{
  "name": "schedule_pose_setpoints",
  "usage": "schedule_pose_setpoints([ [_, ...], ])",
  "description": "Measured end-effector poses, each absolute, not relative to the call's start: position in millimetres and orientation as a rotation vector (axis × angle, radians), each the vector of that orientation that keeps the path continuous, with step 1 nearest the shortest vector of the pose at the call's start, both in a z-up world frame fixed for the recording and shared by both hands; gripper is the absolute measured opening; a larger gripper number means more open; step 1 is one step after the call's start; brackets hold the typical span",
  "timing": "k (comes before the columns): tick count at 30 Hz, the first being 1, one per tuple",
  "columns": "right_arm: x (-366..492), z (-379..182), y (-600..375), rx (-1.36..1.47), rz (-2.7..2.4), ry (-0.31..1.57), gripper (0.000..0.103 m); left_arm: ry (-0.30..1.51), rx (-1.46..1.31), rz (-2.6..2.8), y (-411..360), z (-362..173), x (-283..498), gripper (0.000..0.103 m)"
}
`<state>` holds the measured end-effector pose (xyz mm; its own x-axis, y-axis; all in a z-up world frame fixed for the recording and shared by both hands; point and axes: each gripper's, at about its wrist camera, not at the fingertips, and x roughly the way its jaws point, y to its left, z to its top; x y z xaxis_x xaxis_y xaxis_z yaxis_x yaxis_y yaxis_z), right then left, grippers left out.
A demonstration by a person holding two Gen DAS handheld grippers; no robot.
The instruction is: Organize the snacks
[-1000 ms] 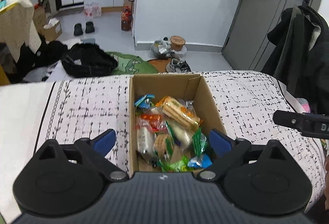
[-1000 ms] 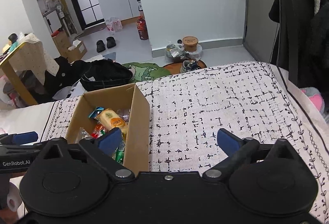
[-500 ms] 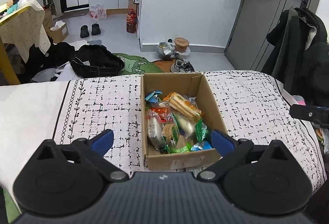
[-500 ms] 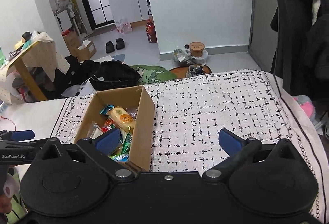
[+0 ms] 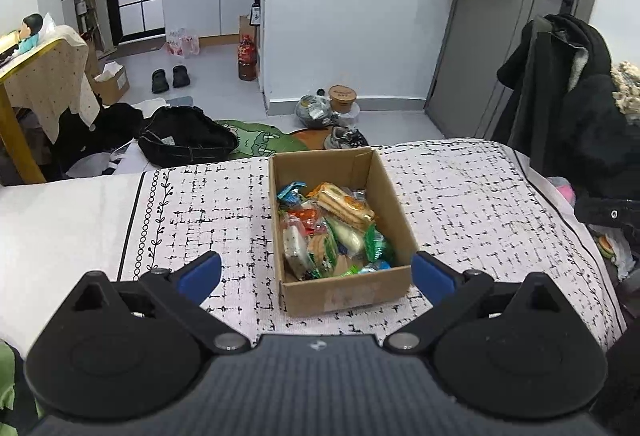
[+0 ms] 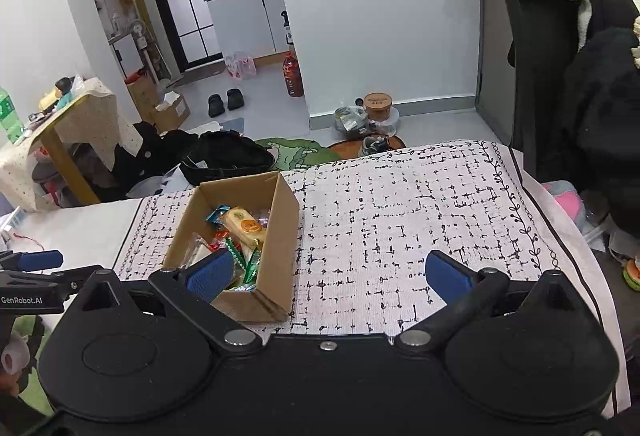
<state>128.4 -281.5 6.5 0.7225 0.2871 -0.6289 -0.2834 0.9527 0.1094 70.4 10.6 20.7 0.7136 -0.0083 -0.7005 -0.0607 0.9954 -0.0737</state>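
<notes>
An open cardboard box stands on the black-and-white patterned cloth, filled with several wrapped snacks. It also shows in the right wrist view, with the snacks inside. My left gripper is open and empty, held back from the box's near wall. My right gripper is open and empty, to the right of the box above the cloth. The left gripper's side shows at the right wrist view's left edge.
The cloth-covered surface ends at its far edge, with floor clutter beyond: a black bag, a green rug, shoes. Dark coats hang at the right. A small covered table stands at the left.
Both grippers have pulled back and up from the box, so the whole box and more of the cloth now show. Both stayed open and empty.
</notes>
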Motion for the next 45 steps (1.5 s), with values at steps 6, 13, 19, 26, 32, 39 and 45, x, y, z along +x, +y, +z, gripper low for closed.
schedule_pose_setpoints([
  [6,109.9,14.6,-286.4,-0.012,0.328,0.68,0.103,0.767,-0.102,0.019,7.4,29.1,55.0,0.101],
  [13,96.4,22.0,-293.1,-0.003,0.322,0.658,0.103,0.747,-0.127,0.026,7.6,41.6,37.9,0.101],
  [19,83.5,30.3,-296.3,0.015,0.343,0.636,0.103,0.747,-0.135,0.039,5.7,47.3,24.5,0.101],
  [26,72.5,33.7,-300.3,0.015,0.354,0.627,0.103,0.745,-0.154,0.035,2.3,46.6,13.5,0.101],
  [32,65.8,34.7,-306.6,0.036,0.346,0.619,0.103,0.727,-0.141,0.035,1.6,51.2,7.0,0.101],
  [39,60.7,36.1,-306.9,0.019,0.366,0.611,0.103,0.726,-0.132,0.022,-2.0,52.6,-1.2,0.101],
  [45,55.9,38.6,-304.0,0.002,0.401,0.6,0.103,0.728,-0.144,0.032,-0.1,53.4,-4.2,0.101],
])
